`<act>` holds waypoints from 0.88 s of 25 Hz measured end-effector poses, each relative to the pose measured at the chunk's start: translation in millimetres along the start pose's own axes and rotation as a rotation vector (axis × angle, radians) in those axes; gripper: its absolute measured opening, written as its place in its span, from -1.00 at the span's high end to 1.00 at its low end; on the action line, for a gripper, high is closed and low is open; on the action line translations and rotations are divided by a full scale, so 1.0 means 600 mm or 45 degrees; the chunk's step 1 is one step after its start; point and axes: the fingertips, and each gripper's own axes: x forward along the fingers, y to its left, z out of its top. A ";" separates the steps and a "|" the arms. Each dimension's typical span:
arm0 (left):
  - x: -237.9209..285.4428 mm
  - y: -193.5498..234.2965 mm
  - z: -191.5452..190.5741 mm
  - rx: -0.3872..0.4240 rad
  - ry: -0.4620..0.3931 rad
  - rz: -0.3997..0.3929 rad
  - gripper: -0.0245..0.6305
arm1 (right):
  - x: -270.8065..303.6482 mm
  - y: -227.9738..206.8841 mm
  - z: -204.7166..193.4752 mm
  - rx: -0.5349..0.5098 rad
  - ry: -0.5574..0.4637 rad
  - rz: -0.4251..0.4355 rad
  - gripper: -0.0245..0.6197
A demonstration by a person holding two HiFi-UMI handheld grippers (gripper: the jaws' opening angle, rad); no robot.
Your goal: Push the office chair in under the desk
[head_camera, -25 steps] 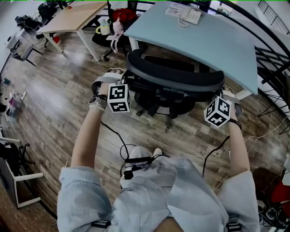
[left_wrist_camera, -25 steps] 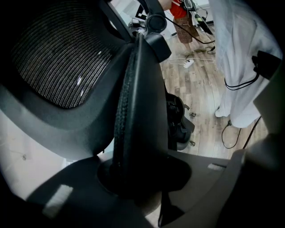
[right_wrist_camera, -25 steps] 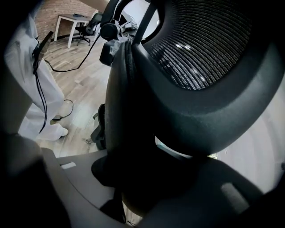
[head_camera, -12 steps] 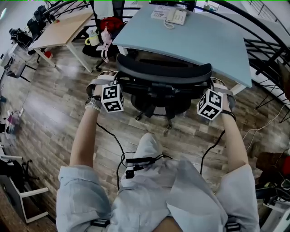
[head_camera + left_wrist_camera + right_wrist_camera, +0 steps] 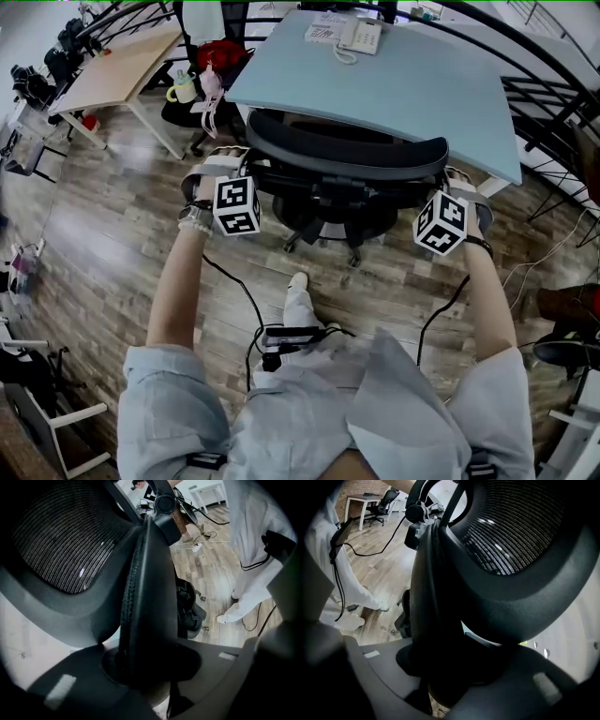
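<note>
At the desk [image 5: 422,94] near edge: office chair [image 5: 347,155] seat partly under. Left gripper [image 5: 246,178] clamped on its back's left rim, right gripper [image 5: 448,187] clamped on right rim.

Upper centre of the head view, the office chair [image 5: 347,155] loses its seat under the desk [image 5: 422,94] — only the backrest and part of the base show. The phone [image 5: 361,36] near the top edge is too small for detail. Far left, the floor clutter [image 5: 23,267] is a blur — nothing there can be named.
</note>
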 end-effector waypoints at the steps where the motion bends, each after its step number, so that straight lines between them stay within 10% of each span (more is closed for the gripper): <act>1: 0.006 0.005 -0.001 0.005 -0.009 0.001 0.63 | 0.003 -0.004 0.000 0.004 0.006 -0.004 0.35; 22: 0.202 0.190 -0.046 0.098 -0.113 -0.029 0.63 | 0.157 -0.161 0.010 0.105 0.112 -0.015 0.33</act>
